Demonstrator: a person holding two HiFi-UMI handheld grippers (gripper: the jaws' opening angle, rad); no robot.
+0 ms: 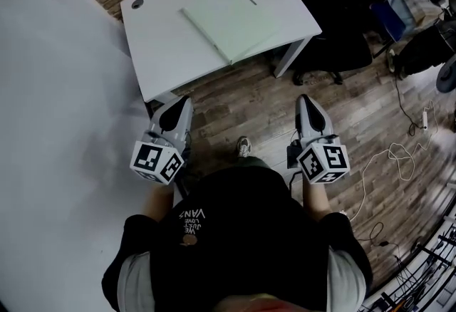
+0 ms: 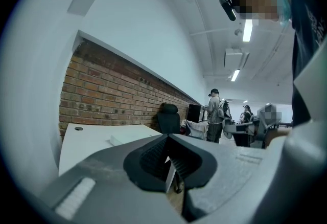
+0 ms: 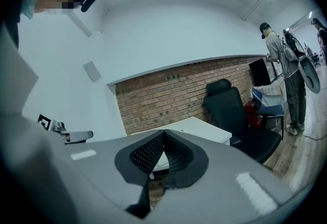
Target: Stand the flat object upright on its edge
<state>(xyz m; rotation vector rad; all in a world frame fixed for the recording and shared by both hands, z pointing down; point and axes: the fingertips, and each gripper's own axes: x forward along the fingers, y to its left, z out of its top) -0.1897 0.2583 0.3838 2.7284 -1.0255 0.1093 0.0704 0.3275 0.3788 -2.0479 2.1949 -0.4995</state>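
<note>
My grey left gripper (image 1: 182, 101) and right gripper (image 1: 305, 100) had their jaws closed on nothing, short of the white counter (image 1: 160, 47) where the thin pale-green rectangular panel (image 1: 231, 22) lay flat, so I judged I should open them early and pinch its near edge.

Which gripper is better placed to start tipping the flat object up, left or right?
Left, marginally. The left gripper is by the table's near edge, facing the flat object's long near side. The right gripper hangs over floor, farther from the table. Both are shut and empty.
</note>
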